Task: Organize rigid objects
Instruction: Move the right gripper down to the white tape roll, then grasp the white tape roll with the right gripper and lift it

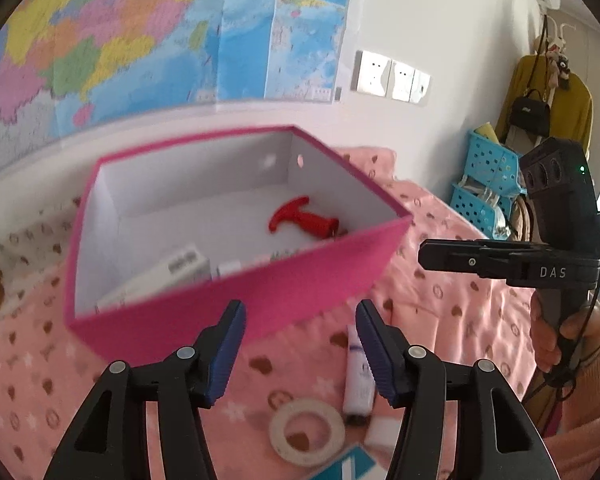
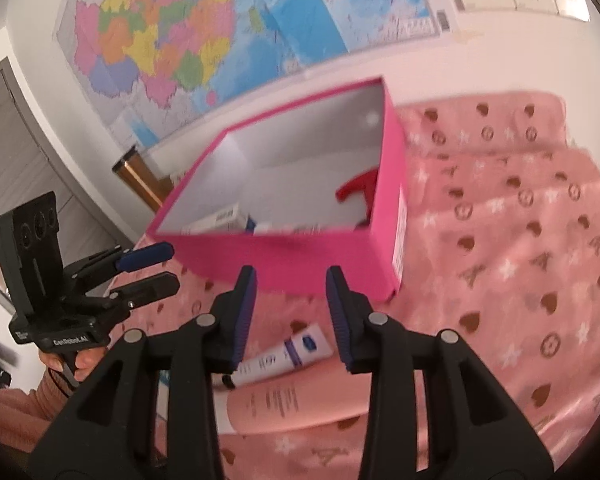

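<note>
rigid objects lie on a pink patterned bedspread (image 2: 520, 240) and inside an open box. nearest, in the left wrist view, a white tape ring (image 1: 307, 432) lies flat on the bedspread just below the left gripper (image 1: 300, 316), with a small white block (image 1: 382, 432) beside it on the right. the left gripper's blue ribbed pads (image 1: 230, 348) stand apart with nothing between them. a white tube with blue print (image 1: 358, 376) lies behind the right pad, its dark cap toward the camera.

in the right wrist view, a pink cylindrical bottle with printed text (image 2: 284, 406) lies on its side at the near edge, touching or just beside the white tube. the right gripper (image 2: 291, 284) is partly open and empty; a hand (image 1: 556, 344) holds its handle.

farther back stands a bright pink cardboard box with a white interior (image 1: 260, 300), open at the top. it contains a red t-shaped plastic part (image 1: 300, 222) toward the far right, and white cartons (image 1: 176, 272) against the near wall. both grippers point toward the box's near wall without touching it.

beyond the box, a coloured map (image 1: 112, 40) covers the wall. blue perforated baskets (image 1: 488, 184) stand at the far right.
</note>
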The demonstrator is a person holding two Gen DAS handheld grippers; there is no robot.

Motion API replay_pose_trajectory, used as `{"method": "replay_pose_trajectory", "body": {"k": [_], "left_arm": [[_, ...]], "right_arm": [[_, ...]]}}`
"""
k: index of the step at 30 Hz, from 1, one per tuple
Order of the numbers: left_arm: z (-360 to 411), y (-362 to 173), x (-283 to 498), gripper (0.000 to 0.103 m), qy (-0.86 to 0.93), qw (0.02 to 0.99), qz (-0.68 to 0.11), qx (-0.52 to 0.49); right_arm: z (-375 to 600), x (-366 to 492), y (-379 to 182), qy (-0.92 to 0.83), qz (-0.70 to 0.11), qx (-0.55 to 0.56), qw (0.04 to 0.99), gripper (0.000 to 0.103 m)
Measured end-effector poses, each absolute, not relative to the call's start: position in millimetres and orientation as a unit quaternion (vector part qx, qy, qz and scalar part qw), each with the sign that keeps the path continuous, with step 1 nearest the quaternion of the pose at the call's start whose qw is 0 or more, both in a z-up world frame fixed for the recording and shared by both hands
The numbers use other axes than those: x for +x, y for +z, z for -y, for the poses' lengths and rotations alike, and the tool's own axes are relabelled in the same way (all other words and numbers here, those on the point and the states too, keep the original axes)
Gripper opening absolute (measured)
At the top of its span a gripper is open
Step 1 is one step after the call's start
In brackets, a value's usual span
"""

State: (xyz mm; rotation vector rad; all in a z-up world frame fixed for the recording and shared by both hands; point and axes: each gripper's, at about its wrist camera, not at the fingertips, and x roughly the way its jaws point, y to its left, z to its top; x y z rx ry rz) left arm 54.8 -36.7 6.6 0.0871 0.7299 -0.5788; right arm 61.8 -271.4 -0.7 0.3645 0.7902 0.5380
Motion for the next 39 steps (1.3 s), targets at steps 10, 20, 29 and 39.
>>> {"method": "replay_pose_trajectory", "body": {"k": [10, 20, 29, 39], "left_arm": [[18, -35, 35, 0.058, -0.252, 0.877, -0.408, 0.031], [9, -66, 25, 0.056, -0.243, 0.855, -0.459, 0.015], [9, -71, 22, 0.044, -0.258, 0.845, -0.469, 0.010], [9, -76, 25, 0.043, -0.270, 0.836, -0.478, -0.007]], "right_arm": [[233, 46, -30, 0.308, -0.425, 0.130, 0.841, 0.038], [167, 49, -44, 0.358, -0.447, 0.033, 0.819, 0.038], [133, 64, -63, 0.364, -0.476, -0.045, 0.800, 0.038], [118, 65, -71, 0.362, -0.472, -0.098, 0.798, 0.018]]}}
